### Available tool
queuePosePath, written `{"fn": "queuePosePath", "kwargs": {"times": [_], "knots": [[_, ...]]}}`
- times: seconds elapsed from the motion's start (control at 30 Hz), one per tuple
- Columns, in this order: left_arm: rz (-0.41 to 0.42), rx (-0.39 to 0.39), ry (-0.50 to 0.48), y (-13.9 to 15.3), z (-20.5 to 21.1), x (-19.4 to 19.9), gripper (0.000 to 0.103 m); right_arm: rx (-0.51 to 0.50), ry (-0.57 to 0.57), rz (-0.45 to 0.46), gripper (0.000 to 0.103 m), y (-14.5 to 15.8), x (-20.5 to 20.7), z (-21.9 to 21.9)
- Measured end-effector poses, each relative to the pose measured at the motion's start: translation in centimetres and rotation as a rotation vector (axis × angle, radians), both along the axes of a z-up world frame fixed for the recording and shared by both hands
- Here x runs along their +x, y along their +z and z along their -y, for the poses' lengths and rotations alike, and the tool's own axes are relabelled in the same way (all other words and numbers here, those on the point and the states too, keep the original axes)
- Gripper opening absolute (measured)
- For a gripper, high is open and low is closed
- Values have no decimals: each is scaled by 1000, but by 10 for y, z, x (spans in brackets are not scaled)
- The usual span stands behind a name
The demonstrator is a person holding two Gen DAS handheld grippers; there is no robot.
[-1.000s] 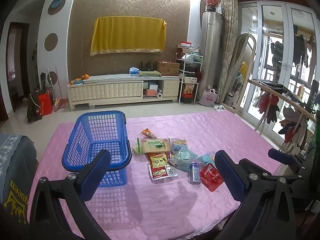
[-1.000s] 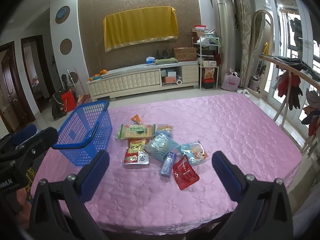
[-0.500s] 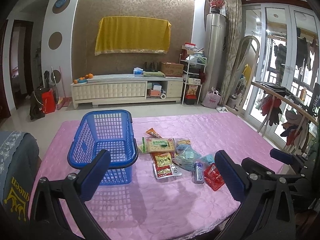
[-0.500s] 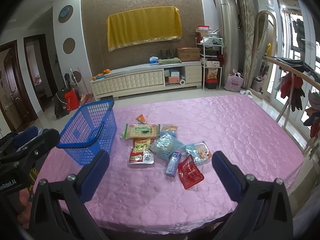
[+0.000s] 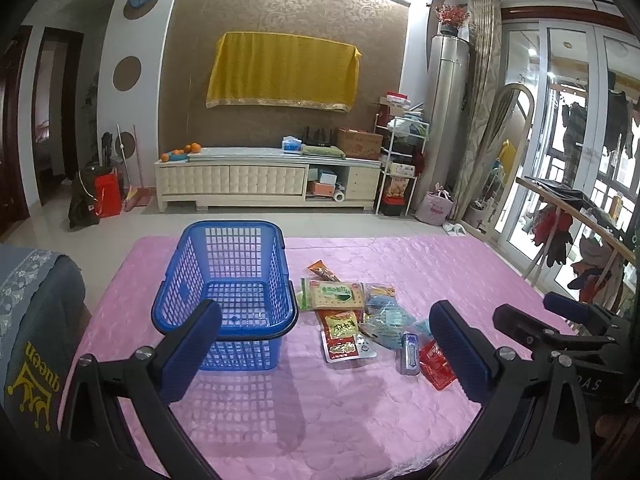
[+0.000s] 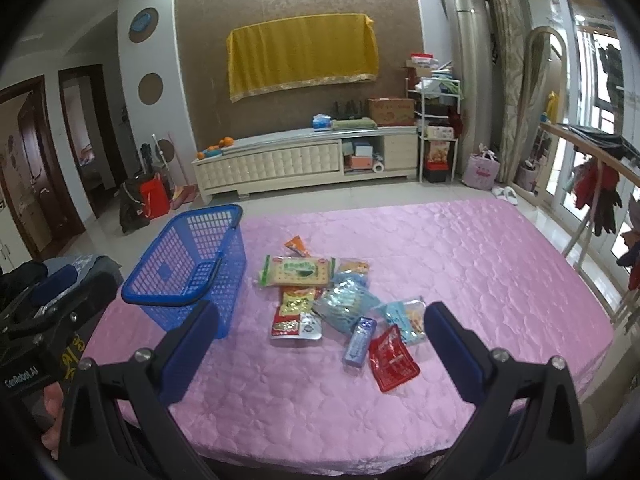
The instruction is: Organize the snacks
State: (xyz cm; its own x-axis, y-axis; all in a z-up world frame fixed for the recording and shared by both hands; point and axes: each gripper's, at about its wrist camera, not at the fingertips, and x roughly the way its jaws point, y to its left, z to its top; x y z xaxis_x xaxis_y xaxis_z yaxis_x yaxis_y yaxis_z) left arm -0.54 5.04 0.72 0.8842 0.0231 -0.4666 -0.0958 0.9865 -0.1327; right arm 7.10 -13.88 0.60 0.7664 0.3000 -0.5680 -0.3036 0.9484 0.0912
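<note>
From the left wrist, the left gripper (image 5: 326,346) is hanging spread wide above the near edge of the table (image 5: 420,256), gripping nothing. The basket (image 5: 228,280) is sitting empty on the left, and the snacks (image 5: 352,316) are lying in a loose overlapping heap just right of it. The risk here, as I judge it, is that the packets are overlapping, so a pinch on one may be dragging a neighbour along or sliding it on the slick cloth. The light basket may also be getting nudged by a finger.

From the right wrist, the right gripper (image 6: 320,346) is also hanging spread and empty. The red packet (image 6: 392,360) and blue tube (image 6: 360,342) are lying nearest it. Flat packets are offering little to grip, so the fingers may be scraping cloth instead.
</note>
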Motion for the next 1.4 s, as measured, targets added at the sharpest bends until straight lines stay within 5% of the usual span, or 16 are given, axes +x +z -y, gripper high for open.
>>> {"fn": "queuePosePath", "kwargs": {"times": [0.37,0.83,1.23,1.4], "knots": [[-66,62,5,5,0,38,103,-12,103,-4,103,5,35,-15],[-266,-3,-76,-29,27,117,103,4,190,-153,103,-24,127,13],[-456,-81,15,-102,40,153,103,-126,433,-311,102,-105,181,11],[-519,-96,32,-128,47,159,103,-183,530,-333,94,-133,193,-1]]}}
